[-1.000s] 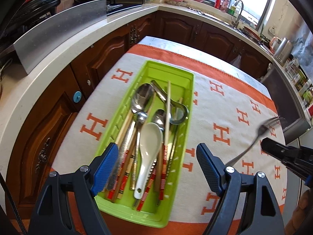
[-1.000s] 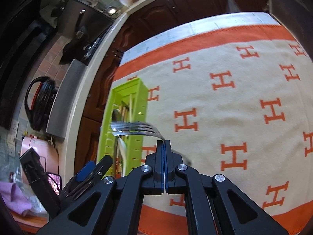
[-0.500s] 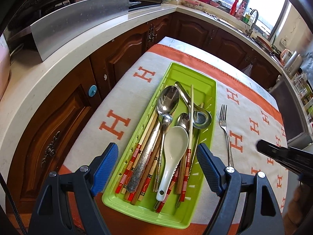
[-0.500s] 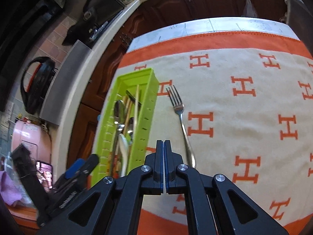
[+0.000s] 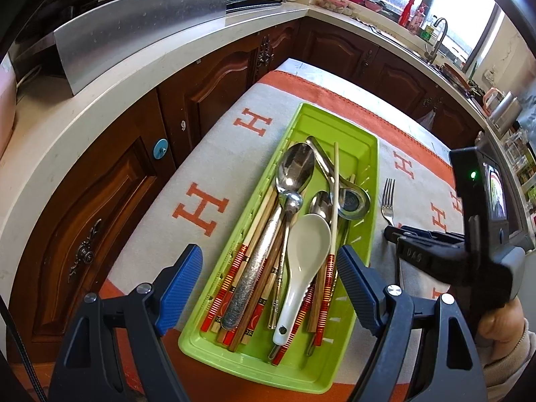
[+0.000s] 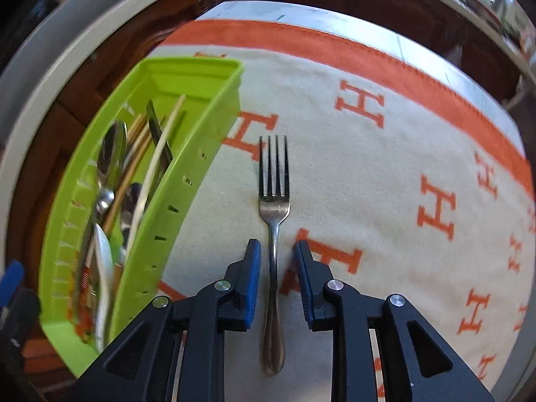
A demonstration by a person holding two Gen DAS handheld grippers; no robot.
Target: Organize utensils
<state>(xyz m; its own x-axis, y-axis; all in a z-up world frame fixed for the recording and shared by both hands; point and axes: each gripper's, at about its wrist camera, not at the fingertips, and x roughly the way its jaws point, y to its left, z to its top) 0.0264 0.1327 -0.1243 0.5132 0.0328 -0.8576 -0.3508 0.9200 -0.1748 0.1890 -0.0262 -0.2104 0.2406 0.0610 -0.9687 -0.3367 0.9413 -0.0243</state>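
The fork [image 6: 274, 221] is lying flat on the cloth [image 6: 368, 174], just beside the tray [image 6: 187, 181], tines pointing away. The right gripper [image 6: 276, 258] is straddling its handle; the jaws have just been opening and the blue pads [image 6: 253, 268] are standing clear of the metal on both sides. Only the right wrist view is showing that gap. The left wrist view is showing only the fork's tines [image 5: 388, 197], with the handle hidden behind the right gripper [image 5: 390, 232]. It alone is laying out the tray's contents: spoons [image 5: 294, 171], chopsticks [image 5: 234, 278] and a white spoon [image 5: 303, 261]. The left gripper [image 5: 268, 268] is hanging spread wide above the tray [image 5: 361, 154], pinching nothing.
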